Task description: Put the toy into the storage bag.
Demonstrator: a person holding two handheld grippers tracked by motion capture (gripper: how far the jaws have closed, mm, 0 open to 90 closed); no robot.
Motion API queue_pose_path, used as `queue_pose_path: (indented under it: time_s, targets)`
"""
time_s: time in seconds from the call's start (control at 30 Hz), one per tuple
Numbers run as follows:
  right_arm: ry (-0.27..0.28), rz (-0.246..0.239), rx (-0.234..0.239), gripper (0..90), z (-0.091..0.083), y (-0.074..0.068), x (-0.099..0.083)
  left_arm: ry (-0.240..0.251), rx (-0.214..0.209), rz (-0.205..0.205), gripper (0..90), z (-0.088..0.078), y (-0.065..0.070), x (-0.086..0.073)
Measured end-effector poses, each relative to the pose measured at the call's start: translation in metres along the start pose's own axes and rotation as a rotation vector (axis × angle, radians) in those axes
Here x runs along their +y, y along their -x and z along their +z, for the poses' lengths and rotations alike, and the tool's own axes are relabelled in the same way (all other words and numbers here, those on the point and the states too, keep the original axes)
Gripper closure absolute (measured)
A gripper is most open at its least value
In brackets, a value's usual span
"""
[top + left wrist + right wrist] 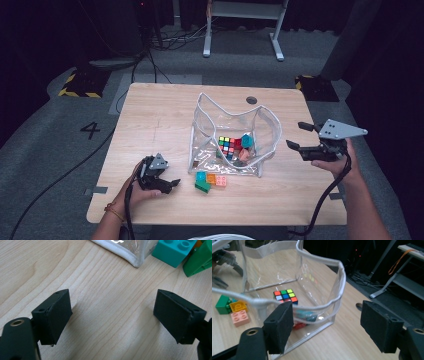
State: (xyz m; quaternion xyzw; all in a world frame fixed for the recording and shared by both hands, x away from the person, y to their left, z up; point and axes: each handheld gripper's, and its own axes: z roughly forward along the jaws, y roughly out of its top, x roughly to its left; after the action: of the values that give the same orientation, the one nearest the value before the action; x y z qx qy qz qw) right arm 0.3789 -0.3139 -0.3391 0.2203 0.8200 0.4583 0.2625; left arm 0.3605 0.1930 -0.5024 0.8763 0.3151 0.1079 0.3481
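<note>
Right gripper (300, 135) beside clear bag (235, 120), jaws apart

The wooden table (150, 120) bears a clear pouch (232, 135); four toy bricks (210, 181) lie just beside it.

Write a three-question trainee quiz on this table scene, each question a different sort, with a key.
1. True or false: the puzzle cube lies inside the clear bag.
2. Which brick outside the bag lies nearest the table's near edge? A. green brick B. orange brick C. pink brick
3. Fill in: the jaws of the left gripper stand ____ with only bare table between them.

Key
1. True: it shows through the bag's clear wall.
2. A
3. Open. The right gripper is open too, beside the bag and holding nothing.
</note>
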Motion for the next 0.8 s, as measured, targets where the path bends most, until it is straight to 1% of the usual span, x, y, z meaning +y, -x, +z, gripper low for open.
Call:
queue_pose_path:
  time_s: [0.1,0.13,0.17,0.2,0.23,0.27,0.3,0.33,0.37,0.4,0.43,0.47,0.5,0.53,0.57,0.6,0.63,0.67,0.7,0.73,0.77,0.8]
  targets:
    - [-0.019,0.003,0.003,28.4,0.001,-0.005,-0.014,0.000,-0.001,0.000,15.0,0.000,0.000,0.000]
    - [-0.026,0.006,0.011,28.9,0.002,-0.007,-0.018,0.000,0.000,0.000,15.0,0.000,0.000,0.000]
    - [-0.028,0.010,0.026,29.4,0.004,-0.013,-0.027,0.000,0.000,0.000,15.0,0.000,0.000,0.000]
    - [-0.033,0.014,0.029,30.1,0.005,-0.017,-0.032,0.000,0.000,0.000,15.0,0.000,0.000,0.000]
    - [-0.033,0.014,0.029,30.1,0.005,-0.017,-0.032,0.000,0.000,0.000,15.0,0.000,0.000,0.000]
    - [-0.035,0.021,0.051,30.9,0.009,-0.024,-0.040,0.000,0.000,0.000,15.1,0.000,0.000,0.000]
    - [-0.035,0.021,0.051,30.9,0.009,-0.024,-0.040,0.000,0.000,0.000,15.0,0.000,0.000,0.000]
    - [-0.047,0.008,0.070,31.6,0.014,-0.030,-0.046,0.000,0.000,0.001,15.1,0.000,0.000,0.000]
    - [-0.047,0.008,0.070,31.6,0.014,-0.030,-0.046,0.000,0.000,0.000,15.1,0.000,0.000,0.000]
    - [-0.051,0.015,0.084,32.3,0.016,-0.035,-0.049,0.000,0.001,0.000,15.1,0.000,0.000,0.000]
    - [-0.062,0.012,0.110,32.9,0.022,-0.044,-0.056,0.000,0.001,0.000,15.0,0.000,0.000,0.000]
    - [-0.062,0.012,0.110,32.9,0.022,-0.044,-0.056,0.000,0.001,0.000,15.0,0.000,0.000,0.000]
    - [-0.068,0.013,0.112,33.3,0.023,-0.047,-0.059,0.000,0.000,0.000,15.0,0.000,0.000,0.000]
    - [-0.067,0.020,0.143,33.8,0.028,-0.055,-0.065,0.000,0.000,0.000,15.0,0.000,0.000,0.000]
    - [-0.064,0.029,0.155,34.1,0.031,-0.058,-0.069,0.000,0.000,0.000,15.0,0.000,0.000,0.000]
    - [-0.064,0.029,0.155,34.1,0.031,-0.058,-0.069,0.000,0.000,0.000,15.0,0.000,0.000,0.000]
    - [-0.071,0.025,0.172,34.2,0.037,-0.066,-0.074,0.000,0.000,0.000,15.0,0.000,0.000,0.000]
    - [-0.071,0.029,0.186,34.3,0.039,-0.069,-0.076,0.000,0.000,0.000,15.0,0.000,0.000,0.000]
    - [-0.071,0.029,0.186,34.3,0.039,-0.069,-0.076,0.000,0.000,-0.001,15.0,0.000,0.000,0.000]
    - [-0.067,0.042,0.218,34.4,0.046,-0.075,-0.080,0.000,0.001,0.000,15.0,0.000,0.000,0.000]
    - [-0.067,0.042,0.218,34.4,0.046,-0.075,-0.080,-0.001,0.000,0.001,15.0,0.000,0.000,0.000]
    - [-0.071,0.038,0.227,34.4,0.050,-0.079,-0.081,0.000,0.000,0.000,15.0,0.000,0.000,0.000]
